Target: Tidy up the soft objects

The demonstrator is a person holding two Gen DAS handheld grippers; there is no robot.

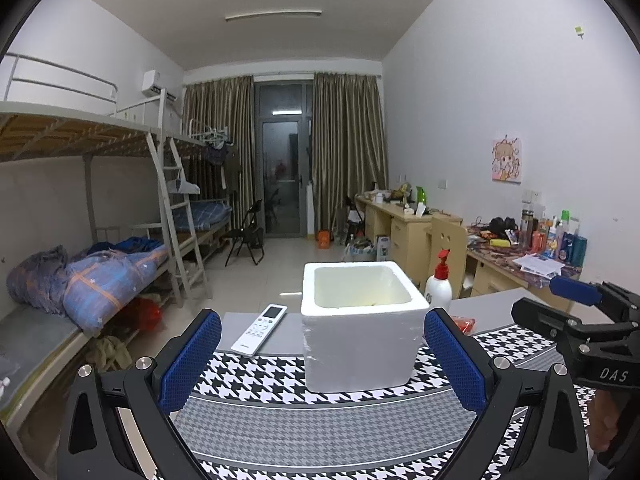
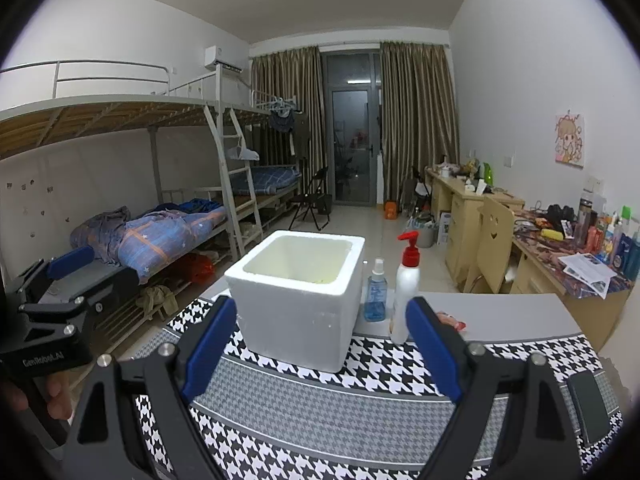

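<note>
Both tools hang released and empty in front of the white foam box (image 1: 358, 326), the left gripper (image 1: 322, 364) square before it and the right gripper (image 2: 322, 350) off its front right corner. The only soft-looking candidate is a small red item (image 2: 452, 322) on the grey tabletop right of the box, just behind the white pump bottle (image 2: 404, 296); mostly hidden, so its long axis cannot be told, and the right gripper is nearer. Readable writing: "DAS" and "GenRobot.AI" on the gripper bodies, while the white remote control (image 1: 260, 330) left of the box carries a logo too small to read.
</note>
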